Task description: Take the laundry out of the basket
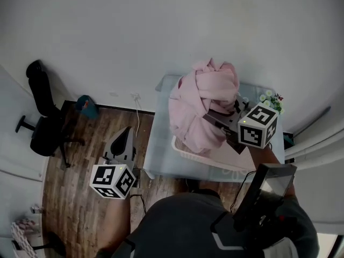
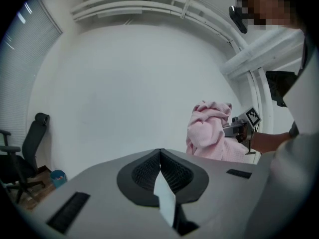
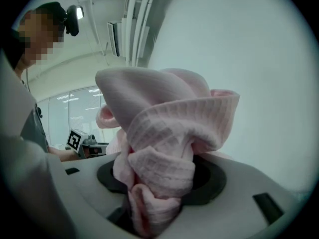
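Right gripper (image 3: 157,203): 2 jaws clamped on 1 bundle of pink laundry (image 3: 164,133), w/ waffle-weave folds bunched between the pads and spilling over both sides. We count 1 pink mass; we can't tell if it's 1 piece or several twisted together. In the head view the bundle is lifted up over the table, its top near the wall, and its lower folds hang down to the rim of 1 white basket (image 1: 189,150). The right gripper's marker cube sits just right of the cloth, over the basket's right part. The basket stands on 1 pale table (image 1: 158,144), toward the edge nearest us. At the table's far right corner there's 1 small bunch of flowers (image 1: 270,98). Left gripper (image 2: 159,156): jaw tips together, nothing between them, aimed at the blank wall. In the head view it hangs low at left over the wood floor (image 1: 70,198), just beside the table's left edge and well apart from the laundry. So 2 grippers in all, 1 loaded and 1 empty. Further out on the floor: 1 black office chair (image 1: 43,122) at far left, 1 teal item (image 1: 86,105) by the wall, and 1 white cable (image 1: 137,112) running down from the wall.
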A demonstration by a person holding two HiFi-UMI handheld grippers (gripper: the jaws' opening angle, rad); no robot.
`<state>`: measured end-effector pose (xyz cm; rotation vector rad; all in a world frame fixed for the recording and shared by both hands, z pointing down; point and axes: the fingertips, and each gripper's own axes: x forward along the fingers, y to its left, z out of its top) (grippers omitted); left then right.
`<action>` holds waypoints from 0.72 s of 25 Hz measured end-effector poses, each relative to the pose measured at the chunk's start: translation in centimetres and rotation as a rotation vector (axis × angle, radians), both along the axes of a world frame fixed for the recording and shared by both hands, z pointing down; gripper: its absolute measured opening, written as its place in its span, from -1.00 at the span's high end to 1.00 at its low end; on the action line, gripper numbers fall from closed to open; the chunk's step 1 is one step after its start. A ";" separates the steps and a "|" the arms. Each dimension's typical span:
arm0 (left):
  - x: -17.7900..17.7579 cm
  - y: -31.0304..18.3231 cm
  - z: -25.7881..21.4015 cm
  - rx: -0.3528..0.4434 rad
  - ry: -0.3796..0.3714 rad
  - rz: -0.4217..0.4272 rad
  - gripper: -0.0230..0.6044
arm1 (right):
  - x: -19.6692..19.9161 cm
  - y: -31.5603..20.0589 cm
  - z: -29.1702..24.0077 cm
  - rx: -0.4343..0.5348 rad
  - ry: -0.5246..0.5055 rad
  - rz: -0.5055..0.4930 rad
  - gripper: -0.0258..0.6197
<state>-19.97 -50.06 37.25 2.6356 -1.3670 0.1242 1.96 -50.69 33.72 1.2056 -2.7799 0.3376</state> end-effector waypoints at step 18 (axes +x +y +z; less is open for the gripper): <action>-5.4 2.9 -4.1 0.080 0.020 -0.213 0.90 | -5.1 -1.9 -19.3 0.245 -0.209 -0.197 0.09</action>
